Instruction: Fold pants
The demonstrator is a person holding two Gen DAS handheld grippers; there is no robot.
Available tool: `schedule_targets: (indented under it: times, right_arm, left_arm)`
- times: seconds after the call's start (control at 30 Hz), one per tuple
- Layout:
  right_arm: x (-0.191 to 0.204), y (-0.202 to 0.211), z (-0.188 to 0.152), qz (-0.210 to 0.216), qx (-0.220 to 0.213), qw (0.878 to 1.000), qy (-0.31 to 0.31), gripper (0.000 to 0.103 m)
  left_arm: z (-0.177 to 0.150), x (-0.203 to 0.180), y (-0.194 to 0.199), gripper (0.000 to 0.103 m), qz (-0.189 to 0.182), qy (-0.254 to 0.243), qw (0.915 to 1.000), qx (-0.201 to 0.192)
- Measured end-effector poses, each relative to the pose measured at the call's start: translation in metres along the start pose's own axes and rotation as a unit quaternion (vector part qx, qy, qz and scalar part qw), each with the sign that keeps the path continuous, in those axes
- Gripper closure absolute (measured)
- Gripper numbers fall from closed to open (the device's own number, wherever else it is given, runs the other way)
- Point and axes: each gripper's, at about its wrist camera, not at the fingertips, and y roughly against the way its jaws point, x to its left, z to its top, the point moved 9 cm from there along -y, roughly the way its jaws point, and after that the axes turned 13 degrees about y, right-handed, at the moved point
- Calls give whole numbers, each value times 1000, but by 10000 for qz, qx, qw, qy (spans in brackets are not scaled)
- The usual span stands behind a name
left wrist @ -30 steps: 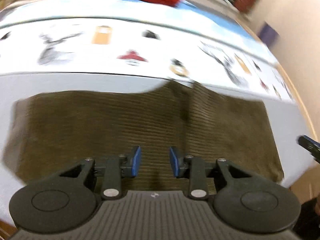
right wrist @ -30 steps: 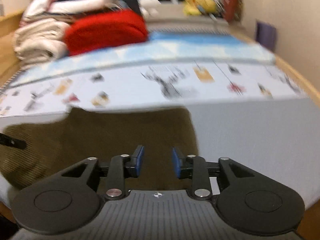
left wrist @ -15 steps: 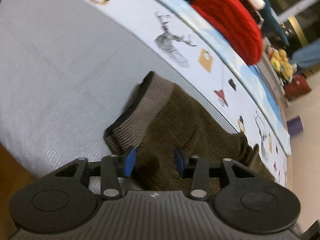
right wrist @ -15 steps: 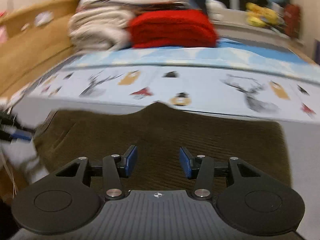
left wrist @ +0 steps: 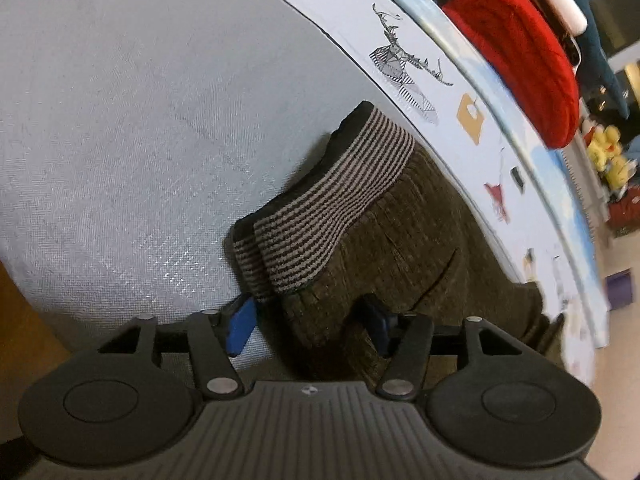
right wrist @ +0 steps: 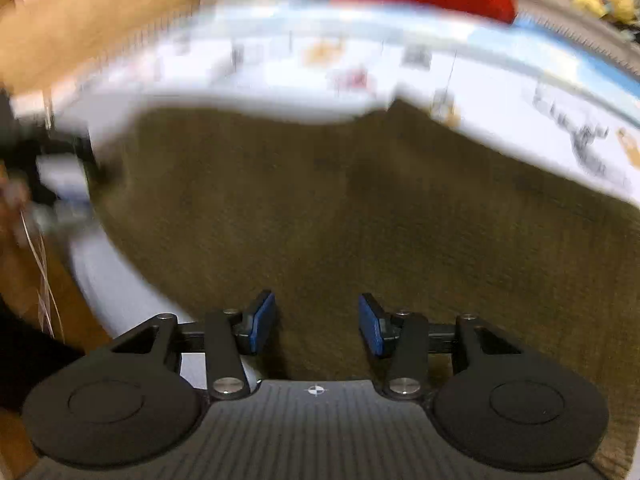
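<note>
Dark olive corduroy pants (left wrist: 420,248) lie folded on a grey sheet (left wrist: 120,128). Their striped ribbed cuffs (left wrist: 320,208) are stacked at the near left end. My left gripper (left wrist: 308,326) is open, its blue pads on either side of the near corner of the cuffs, not closed on the fabric. In the blurred right wrist view the pants (right wrist: 360,208) fill the middle. My right gripper (right wrist: 316,324) is open just above their near edge. The left gripper shows there as a dark blur at the left (right wrist: 52,168).
A white blanket with printed animals (left wrist: 404,60) lies behind the pants. A red folded blanket (left wrist: 520,52) and other stacked laundry sit beyond it. A wooden bed frame (right wrist: 92,20) runs along the left. Yellow toys (left wrist: 612,152) are at the far right.
The left gripper has closed in on the cuff end, and the cuffs now sit between its pads. The right gripper has swung left and lower over the pants.
</note>
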Motion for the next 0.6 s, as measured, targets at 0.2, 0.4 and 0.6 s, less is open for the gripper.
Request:
schedule_targets:
  times: [0.2,0.4,0.6]
  right_arm:
    - [-31,42,11,-45,-770,9947,-679,54]
    - [-110,80,-4,-811,-1386,9762,-1456,55]
    - [-218,133,-76,-1902,-1912,9083,-3197,54]
  left_arm:
    - [0,-33,25,79,571,-545,9964,-303]
    - [-57,-174,93,86,490,-2685,9491,-1570]
    - [-227,-328,148,88,-676,-4701,8492,-2307]
